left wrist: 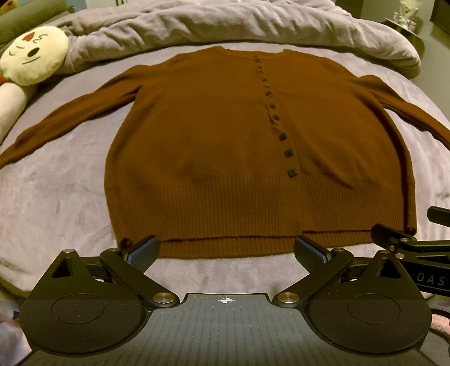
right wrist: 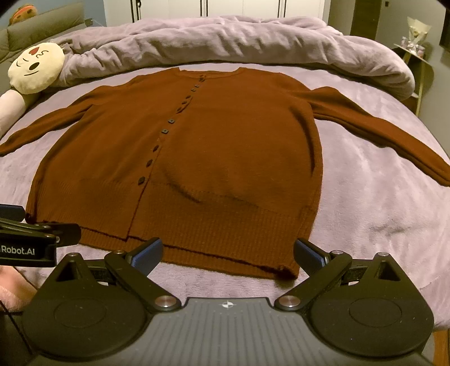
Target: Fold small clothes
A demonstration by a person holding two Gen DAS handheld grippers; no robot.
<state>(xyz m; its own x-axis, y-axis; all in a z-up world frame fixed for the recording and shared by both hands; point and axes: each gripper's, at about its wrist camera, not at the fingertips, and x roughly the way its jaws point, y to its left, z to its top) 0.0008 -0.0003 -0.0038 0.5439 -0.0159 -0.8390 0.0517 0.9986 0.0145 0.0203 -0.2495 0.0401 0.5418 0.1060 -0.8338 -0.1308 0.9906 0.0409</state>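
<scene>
A brown buttoned cardigan [left wrist: 213,146] lies flat and face up on the bed, sleeves spread out to both sides, ribbed hem toward me. It also shows in the right wrist view [right wrist: 230,157]. My left gripper [left wrist: 226,253] is open and empty, just in front of the hem near its left corner. My right gripper [right wrist: 227,254] is open and empty, just in front of the hem near its right corner. The right gripper shows at the right edge of the left wrist view [left wrist: 407,242]; the left one shows at the left edge of the right wrist view [right wrist: 36,239].
The bed has a lilac blanket [left wrist: 62,197]. A bunched lilac duvet [left wrist: 225,25] lies behind the cardigan. A cream plush toy with a face [left wrist: 33,56] lies at the far left. A small side table [right wrist: 413,50] stands past the bed's far right corner.
</scene>
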